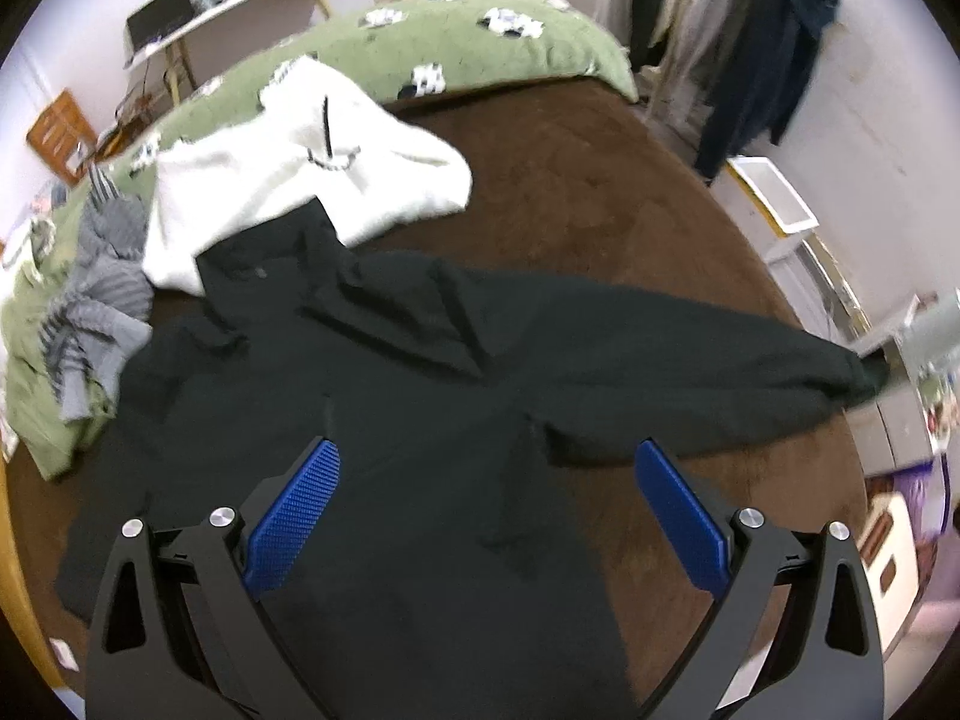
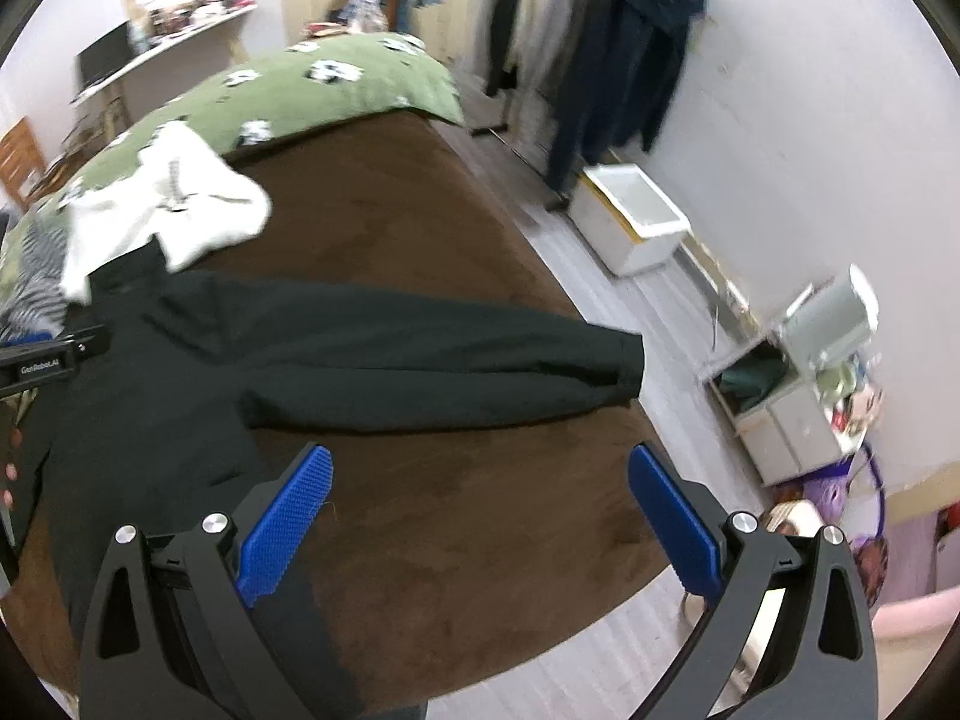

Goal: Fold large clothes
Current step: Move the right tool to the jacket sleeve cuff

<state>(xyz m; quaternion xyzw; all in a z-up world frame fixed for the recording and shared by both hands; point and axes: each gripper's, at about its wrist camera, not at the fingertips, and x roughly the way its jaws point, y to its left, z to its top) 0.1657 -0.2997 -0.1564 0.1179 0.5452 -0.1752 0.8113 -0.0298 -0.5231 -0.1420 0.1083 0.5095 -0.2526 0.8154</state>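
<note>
A black long-sleeved jacket [image 1: 384,396] lies spread flat on the brown bed cover [image 1: 600,210], one sleeve [image 1: 690,372] stretched out to the right as far as the bed's edge. My left gripper [image 1: 486,456] hovers open above the jacket's body with nothing between its blue pads [image 1: 294,516]. In the right wrist view the same jacket [image 2: 180,372] and its sleeve [image 2: 450,360] lie ahead. My right gripper [image 2: 480,462] hangs open over bare brown cover just below the sleeve. The left gripper's black body [image 2: 48,354] shows at the left edge.
A white hoodie [image 1: 300,180] lies behind the jacket's collar, and a grey striped garment [image 1: 102,300] sits to the left. A green quilt [image 1: 456,54] covers the far end. A white box [image 2: 636,222], shelves [image 2: 792,396] and hanging clothes [image 2: 606,60] stand along the right wall.
</note>
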